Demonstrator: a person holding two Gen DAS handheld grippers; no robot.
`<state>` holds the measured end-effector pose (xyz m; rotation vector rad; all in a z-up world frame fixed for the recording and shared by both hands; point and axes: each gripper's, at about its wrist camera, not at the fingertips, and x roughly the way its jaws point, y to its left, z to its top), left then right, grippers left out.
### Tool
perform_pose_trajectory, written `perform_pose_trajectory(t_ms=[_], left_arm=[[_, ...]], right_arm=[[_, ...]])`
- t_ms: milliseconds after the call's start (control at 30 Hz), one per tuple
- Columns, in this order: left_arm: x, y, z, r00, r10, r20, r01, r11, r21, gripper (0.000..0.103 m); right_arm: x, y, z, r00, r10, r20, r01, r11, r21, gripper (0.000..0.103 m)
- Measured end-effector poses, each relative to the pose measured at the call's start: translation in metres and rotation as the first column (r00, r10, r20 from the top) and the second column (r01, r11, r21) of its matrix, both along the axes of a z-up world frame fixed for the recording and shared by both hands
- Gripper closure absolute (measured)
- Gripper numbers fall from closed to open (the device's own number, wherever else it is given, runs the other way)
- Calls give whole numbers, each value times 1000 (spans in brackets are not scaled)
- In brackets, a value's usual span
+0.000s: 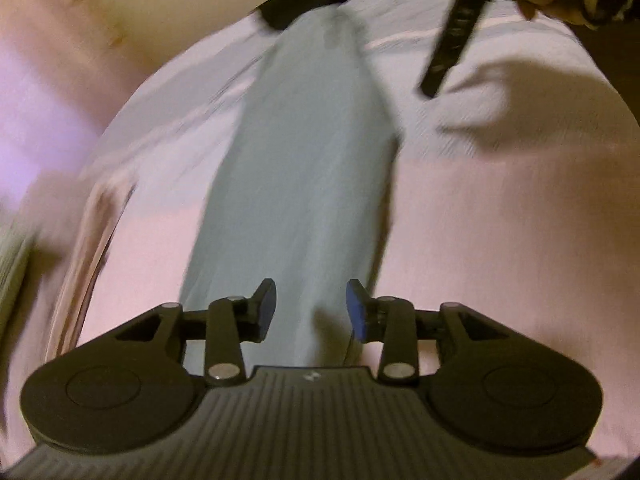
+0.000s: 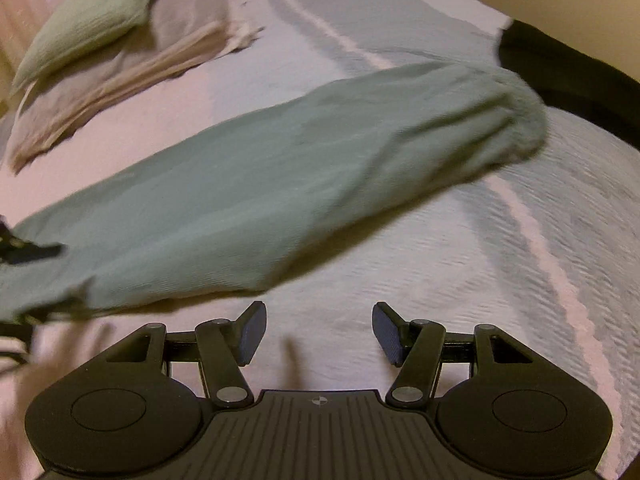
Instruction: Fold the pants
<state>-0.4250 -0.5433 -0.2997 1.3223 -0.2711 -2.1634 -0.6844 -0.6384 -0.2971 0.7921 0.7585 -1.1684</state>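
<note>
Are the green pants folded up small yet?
Not yet. The green pants lie stretched out long on the bed cover, and both tongs are open and empty.

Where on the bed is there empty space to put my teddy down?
There is bare bedspread right in front of the right hand-held gripper, beside the green pants. More lies between the pants and the pillows. The pants fill the middle, and the pillows crowd the far corner.
</note>
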Motion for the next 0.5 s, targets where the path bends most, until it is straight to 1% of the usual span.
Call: perform_pose_trajectory(t_ms=[67, 133, 200, 233, 267, 333, 367, 400, 433, 467, 500], left_arm=[[-35, -3, -18, 993, -109, 38, 110, 994, -19, 69], [-58, -11, -39, 975, -202, 98, 205, 979, -20, 68], [-68, -15, -55, 950, -268, 160, 276, 961, -31, 68], [-70, -21, -56, 940, -291, 176, 300, 953, -28, 75], [-73, -23, -51, 942, -289, 168, 297, 955, -20, 85], [-68, -46, -33, 970, -226, 96, 222, 974, 48, 91], [-63, -62, -21, 986, -160, 40, 155, 983, 100, 92], [-58, -77, -13, 995, -100, -12, 101, 982, 160, 92], [-52, -91, -5, 997, -38, -61, 51, 972, 229, 92], [-44, -108, 1, 994, 26, -104, 6, 954, 299, 92], [-42, -117, 6, 990, 62, -127, -14, 936, 352, 92]], right_arm=[[-19, 0, -2, 999, -39, 19, 38, 999, 7, 47], [-33, 3, -4, 998, -63, 25, 62, 998, 14, 47], [-37, 12, -5, 997, -71, 29, 71, 997, 21, 47], [-37, 15, -6, 997, -69, 32, 68, 997, 25, 47], [-35, 17, -7, 997, -64, 42, 63, 998, 25, 47], [-27, 20, -8, 996, -51, 72, 50, 999, 11, 47], [-21, 20, -8, 995, -50, 84, 50, 999, 5, 47], [-15, 19, -10, 993, -51, 102, 52, 999, -2, 47], [-8, 18, -9, 991, -55, 125, 57, 998, -8, 47], [0, 17, -8, 988, -62, 143, 65, 998, -14, 47], [6, 16, -7, 984, -65, 164, 69, 997, -20, 47]])
